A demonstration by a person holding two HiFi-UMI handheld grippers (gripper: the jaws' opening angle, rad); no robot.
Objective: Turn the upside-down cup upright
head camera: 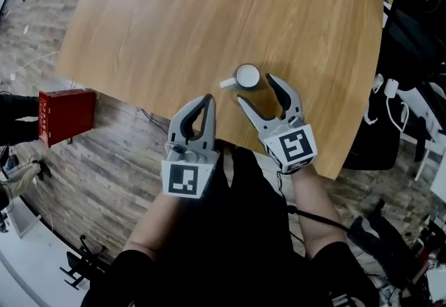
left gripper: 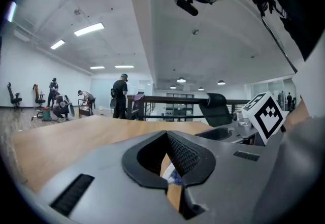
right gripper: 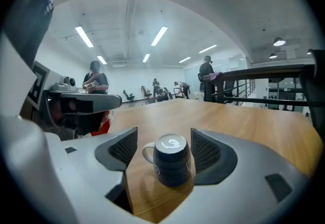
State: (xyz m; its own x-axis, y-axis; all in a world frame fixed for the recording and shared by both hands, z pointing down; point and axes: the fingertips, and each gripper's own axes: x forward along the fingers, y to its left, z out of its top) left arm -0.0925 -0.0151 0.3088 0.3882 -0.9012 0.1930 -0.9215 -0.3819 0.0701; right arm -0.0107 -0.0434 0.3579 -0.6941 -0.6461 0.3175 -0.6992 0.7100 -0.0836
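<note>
cup (head camera: 247, 76): dark mug, mouth down, pale base up, white handle pointing to 9 o'clock in the head view; it stands on the desk (head camera: 174, 20) close to the near edge.
right tongs (head camera: 255, 90): spread wide, one jaw on each side of the cup, with a gap between both pads and the cup.
left tongs (head camera: 208, 99): pressed together with nothing between them, at 7 o'clock from the cup, tips over the desk.
red box (head camera: 66, 116): on the plank floor (head camera: 104, 180), at 9 o'clock from the left tongs.

The upside-down cup (head camera: 247, 77) stands near the table's (head camera: 209, 13) near edge, between the jaws of the right gripper (head camera: 256, 88), with the left gripper (head camera: 207, 100) to their left.
</note>
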